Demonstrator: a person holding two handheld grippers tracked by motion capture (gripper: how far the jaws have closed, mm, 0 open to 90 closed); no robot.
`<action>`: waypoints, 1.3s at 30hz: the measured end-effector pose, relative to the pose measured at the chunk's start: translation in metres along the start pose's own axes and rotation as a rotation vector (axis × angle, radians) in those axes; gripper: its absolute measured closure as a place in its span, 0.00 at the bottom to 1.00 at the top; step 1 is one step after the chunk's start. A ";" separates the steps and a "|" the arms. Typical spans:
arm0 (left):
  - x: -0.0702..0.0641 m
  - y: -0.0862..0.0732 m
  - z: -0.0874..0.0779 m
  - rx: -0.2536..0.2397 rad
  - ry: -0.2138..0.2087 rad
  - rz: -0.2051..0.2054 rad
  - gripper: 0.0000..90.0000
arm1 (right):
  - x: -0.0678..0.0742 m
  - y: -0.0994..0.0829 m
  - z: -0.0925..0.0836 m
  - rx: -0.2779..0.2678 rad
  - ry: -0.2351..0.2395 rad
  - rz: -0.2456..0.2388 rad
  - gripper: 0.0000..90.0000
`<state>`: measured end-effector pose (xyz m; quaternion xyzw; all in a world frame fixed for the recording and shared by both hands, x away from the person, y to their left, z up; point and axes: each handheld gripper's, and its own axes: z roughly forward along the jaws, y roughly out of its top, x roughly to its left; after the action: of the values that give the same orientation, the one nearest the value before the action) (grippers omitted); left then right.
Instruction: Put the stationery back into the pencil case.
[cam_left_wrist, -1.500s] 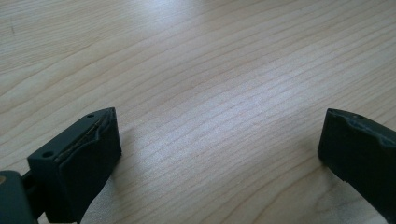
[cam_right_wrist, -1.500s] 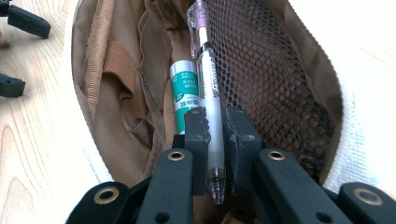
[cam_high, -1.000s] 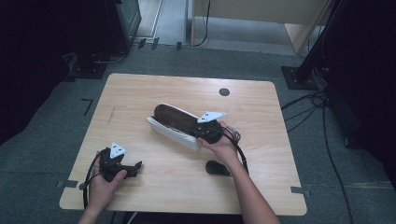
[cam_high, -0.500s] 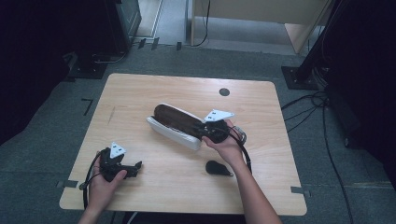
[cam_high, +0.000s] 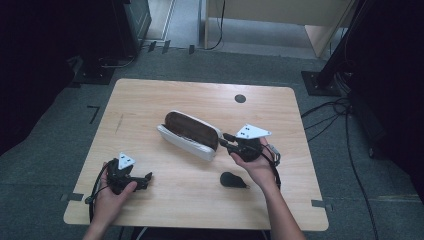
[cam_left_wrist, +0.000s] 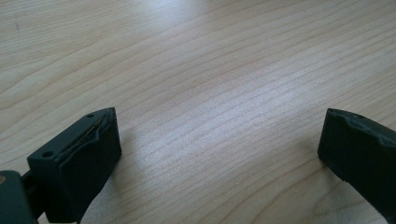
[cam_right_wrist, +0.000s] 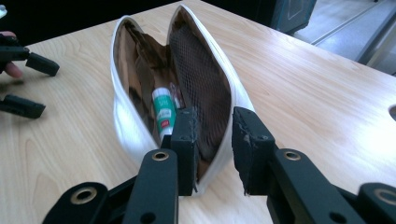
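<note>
Here the right tool (cam_right_wrist: 212, 149) sits at the near end of the white pouch (cam_right_wrist: 126, 126), its jaws a narrow way apart and just now opening; one jaw stands inside the pouch's mouth and the other outside the rim, with the wall between them but no pad pressing on it. Inside the open pouch, against the brown lining, lies a small white tube with a green label (cam_right_wrist: 163, 112), and a dark mesh pocket covers the other inner wall. In the high view the right tool (cam_high: 227, 141) rests at the pouch's (cam_high: 189, 135) right end, near the middle of the desk (cam_high: 150, 100). A small dark object (cam_high: 232, 180) lies on the desk just beside the right forearm. The left tool (cam_high: 145, 180) is held low near the desk's front left corner, well apart from the pouch, its jaws wide with only bare wood between them
</note>
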<state>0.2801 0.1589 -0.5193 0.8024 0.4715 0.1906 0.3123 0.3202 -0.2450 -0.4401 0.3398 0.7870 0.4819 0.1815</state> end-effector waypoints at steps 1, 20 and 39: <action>0.000 0.000 0.000 0.000 0.000 0.000 0.00 | 0.000 -0.004 -0.005 0.001 -0.006 0.004 0.78; -0.020 0.006 -0.002 -0.003 -0.022 0.017 0.00 | 0.007 -0.066 -0.047 0.035 -0.022 0.037 0.71; -0.070 0.038 0.005 -0.100 -0.219 0.079 0.16 | 0.004 -0.110 -0.058 0.104 0.046 0.078 0.66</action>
<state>0.2737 0.0817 -0.4979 0.8196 0.3926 0.1372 0.3940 0.2419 -0.3127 -0.5096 0.3679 0.8012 0.4546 0.1266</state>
